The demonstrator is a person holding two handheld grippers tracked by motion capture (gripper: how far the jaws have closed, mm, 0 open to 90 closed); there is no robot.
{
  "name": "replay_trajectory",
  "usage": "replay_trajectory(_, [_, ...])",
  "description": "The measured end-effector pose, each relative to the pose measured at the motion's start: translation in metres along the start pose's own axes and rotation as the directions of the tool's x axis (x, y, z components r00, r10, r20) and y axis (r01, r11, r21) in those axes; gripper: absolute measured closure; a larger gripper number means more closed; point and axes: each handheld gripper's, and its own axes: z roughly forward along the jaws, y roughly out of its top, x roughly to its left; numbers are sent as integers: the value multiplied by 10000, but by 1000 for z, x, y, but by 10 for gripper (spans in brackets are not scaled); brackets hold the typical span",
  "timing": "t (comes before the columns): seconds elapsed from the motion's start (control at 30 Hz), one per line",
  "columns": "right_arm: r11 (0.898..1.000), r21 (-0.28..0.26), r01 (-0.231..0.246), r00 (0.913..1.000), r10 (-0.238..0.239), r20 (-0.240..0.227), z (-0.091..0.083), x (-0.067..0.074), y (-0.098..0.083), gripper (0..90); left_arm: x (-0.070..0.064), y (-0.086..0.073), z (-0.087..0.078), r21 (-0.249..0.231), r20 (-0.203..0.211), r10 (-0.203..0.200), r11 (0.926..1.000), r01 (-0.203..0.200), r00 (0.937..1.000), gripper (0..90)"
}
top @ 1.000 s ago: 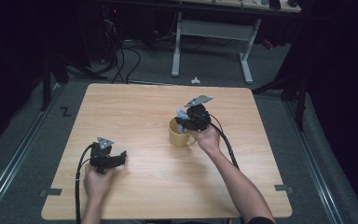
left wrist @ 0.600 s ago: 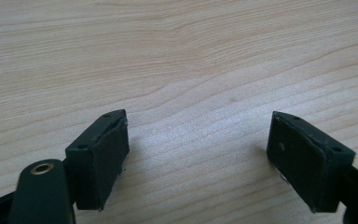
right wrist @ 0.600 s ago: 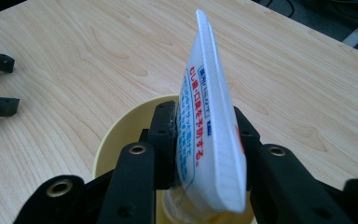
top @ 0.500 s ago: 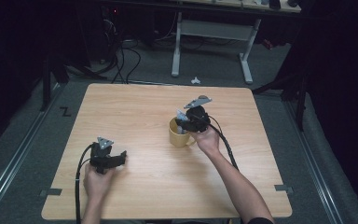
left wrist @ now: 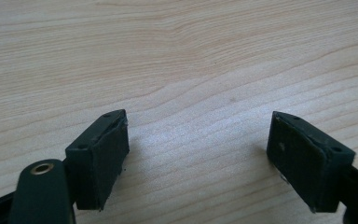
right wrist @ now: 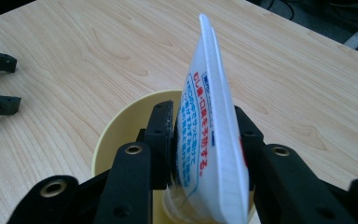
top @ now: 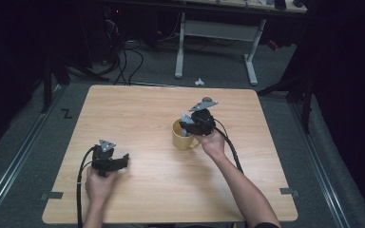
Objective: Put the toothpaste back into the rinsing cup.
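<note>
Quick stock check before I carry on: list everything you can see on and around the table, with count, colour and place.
Cup: 1, yellow, right of table centre, upright.
Tube: 1, white with red and blue print, standing in the cup between the right gripper's jaws.
Table: 1, light wood, middle of the scene.
Desk frame: 1, white, on the floor behind the table.
Cables: several, black, floor at back left.
Left gripper: 1, black, jaws open over bare wood, near left.
Right gripper: 1, black, jaws just starting to open, pads against the tube over the cup.
</note>
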Motion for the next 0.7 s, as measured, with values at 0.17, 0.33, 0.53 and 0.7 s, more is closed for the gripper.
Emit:
replay_trajectory(0.17, [10000,44,89,10000,-89,10,-1,0,-1,644,0,0,0,0,1,0,10000,0,10000,212])
replay_trajectory(0.33, [9999,118,116,9999,-116,24,1,2,-1,614,0,0,0,-4,-5,0,10000,0,10000,212])
replay_trajectory(0.53, [9999,84,91,9999,-91,54,0,3,-1,530,0,0,0,-10,-9,-4,10000,4,10000,212])
replay_trajectory(0.7, [9998,-109,154,9997,-152,172,-6,5,1,475,0,0,0,4,6,2,10000,-2,10000,212])
